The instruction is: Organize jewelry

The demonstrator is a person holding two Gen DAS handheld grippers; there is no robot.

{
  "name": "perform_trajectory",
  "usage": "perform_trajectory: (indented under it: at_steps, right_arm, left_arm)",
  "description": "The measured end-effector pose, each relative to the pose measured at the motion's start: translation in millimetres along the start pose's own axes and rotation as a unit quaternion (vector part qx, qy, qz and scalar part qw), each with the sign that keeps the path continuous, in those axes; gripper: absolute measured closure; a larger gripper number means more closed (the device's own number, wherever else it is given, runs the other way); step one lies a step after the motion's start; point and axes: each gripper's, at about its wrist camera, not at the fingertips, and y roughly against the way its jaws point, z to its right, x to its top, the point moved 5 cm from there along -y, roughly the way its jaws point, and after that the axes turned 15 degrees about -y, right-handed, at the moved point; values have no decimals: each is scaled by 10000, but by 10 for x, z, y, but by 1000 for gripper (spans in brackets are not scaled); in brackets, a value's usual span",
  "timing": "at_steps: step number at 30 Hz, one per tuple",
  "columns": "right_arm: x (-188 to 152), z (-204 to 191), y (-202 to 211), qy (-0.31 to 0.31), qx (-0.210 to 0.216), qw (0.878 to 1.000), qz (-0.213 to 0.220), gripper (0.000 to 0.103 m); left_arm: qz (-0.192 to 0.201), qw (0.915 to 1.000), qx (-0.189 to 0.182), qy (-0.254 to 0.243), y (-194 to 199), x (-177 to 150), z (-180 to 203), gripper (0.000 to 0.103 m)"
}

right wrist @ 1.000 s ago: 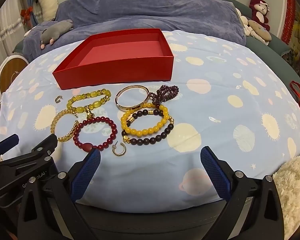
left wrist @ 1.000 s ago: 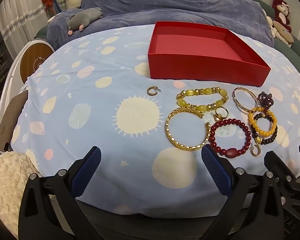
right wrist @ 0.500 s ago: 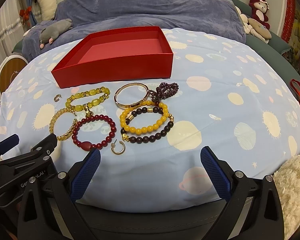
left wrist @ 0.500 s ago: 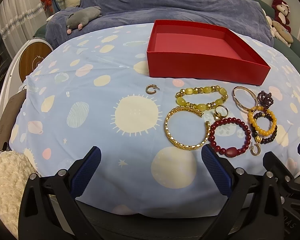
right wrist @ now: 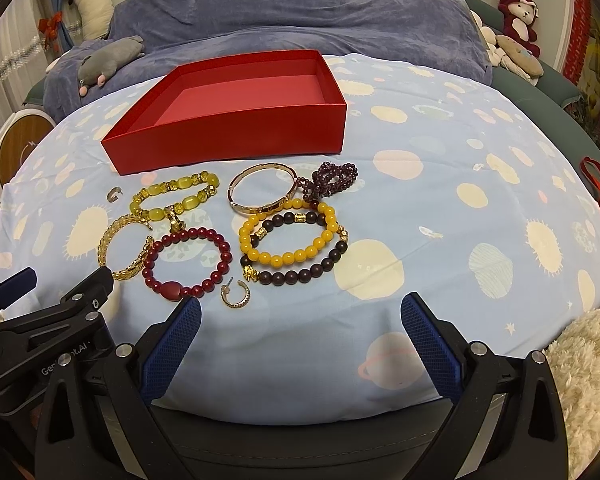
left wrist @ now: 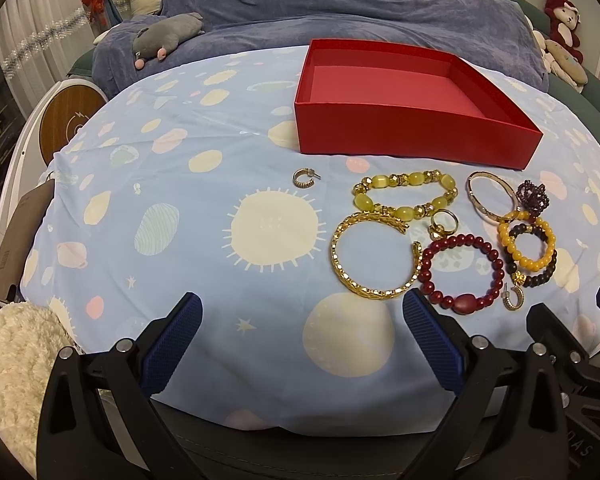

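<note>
Jewelry (right wrist: 228, 232) lies loose before empty red box (right wrist: 236, 136); light, slippery beads, pinch rims. Left gripper (left wrist: 300, 344) and right gripper (right wrist: 300, 344) both gape wide, holding nothing.

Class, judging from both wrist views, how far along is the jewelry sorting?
Done: nothing; the red box is empty. In hand: nothing; left gripper and right gripper are open and empty. Left: every piece on the cloth, including the red bead bracelet and gold bangle.

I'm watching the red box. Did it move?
No. The red box sits at the same spot on the planet-print sheet, behind the yellow-green bracelet; only the cameras drifted slightly.
</note>
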Motion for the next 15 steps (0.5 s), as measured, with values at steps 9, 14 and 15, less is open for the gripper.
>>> perform_trajectory:
  at_steps: [9,14,15]
  right_arm:
    - [0,-1,-1,0,0,10000,-5,7]
    - [-9,0,-6,-4,-7,10000,-14,7]
    - [-10,-1,-8,-3,-9,10000,-12,7]
  left_arm:
    - [-9,10000,10,0,6,-1,-2,7]
    - [-8,10000,3,0,6,0,0,7]
    - [-6,10000,10,-1,6,1,-1,7]
